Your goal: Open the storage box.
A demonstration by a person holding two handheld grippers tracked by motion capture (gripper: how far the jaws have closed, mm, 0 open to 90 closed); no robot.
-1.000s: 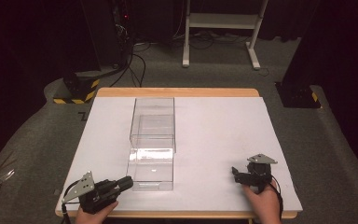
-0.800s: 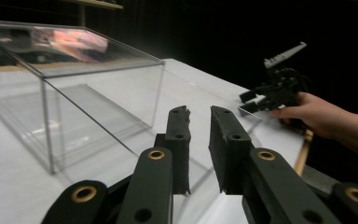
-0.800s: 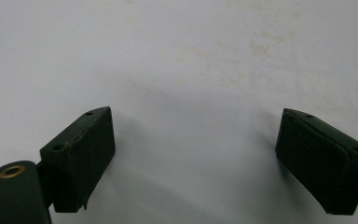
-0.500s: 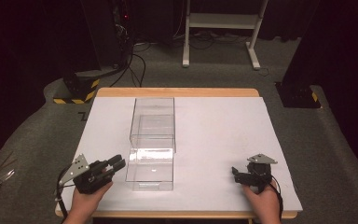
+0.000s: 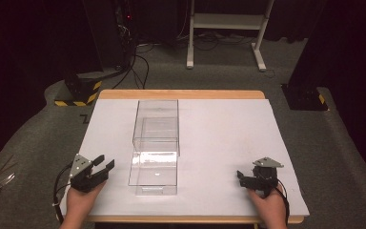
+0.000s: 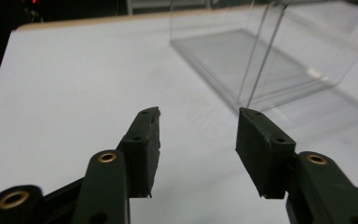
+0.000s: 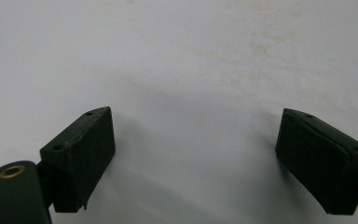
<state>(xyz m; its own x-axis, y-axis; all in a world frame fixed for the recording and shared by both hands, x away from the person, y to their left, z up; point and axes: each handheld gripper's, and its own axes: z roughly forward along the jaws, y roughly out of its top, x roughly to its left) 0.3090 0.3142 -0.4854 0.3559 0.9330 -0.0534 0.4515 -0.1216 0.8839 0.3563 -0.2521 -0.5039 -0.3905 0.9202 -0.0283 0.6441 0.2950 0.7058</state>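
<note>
Jaws of left gripper [image 5: 104, 165] spread with nothing between them, have just been opening; in left gripper view both black pads [image 6: 145, 140] stand apart over bare white surface, clear box ahead and to the right of them. Jaws of right gripper [image 5: 239, 175] also spread wide, empty; right gripper view has pads [image 7: 81, 154] far apart just above the white top, faint yellowish stains on it further ahead

White table [image 5: 228, 138] with wooden edge, grey carpet floor around, white stand legs [image 5: 224, 28] behind it, black-yellow striped block [image 5: 78, 93] off the far left corner

Clear plastic box [image 5: 155, 143] sits on the table left of centre, long axis running away from the person. Transparent, rectangular, thin walls, open on top as far as visible; looks like two parts, a far taller section and a near lower section, seam across the middle. Bright glare on near part. Empty inside

Left gripper sits just beside the box's near left corner, apart from it, not touching. Right gripper well apart from box, near the table's right front edge, held by right hand [image 5: 269, 207]. Left hand [image 5: 78, 202] at the near edge
</note>
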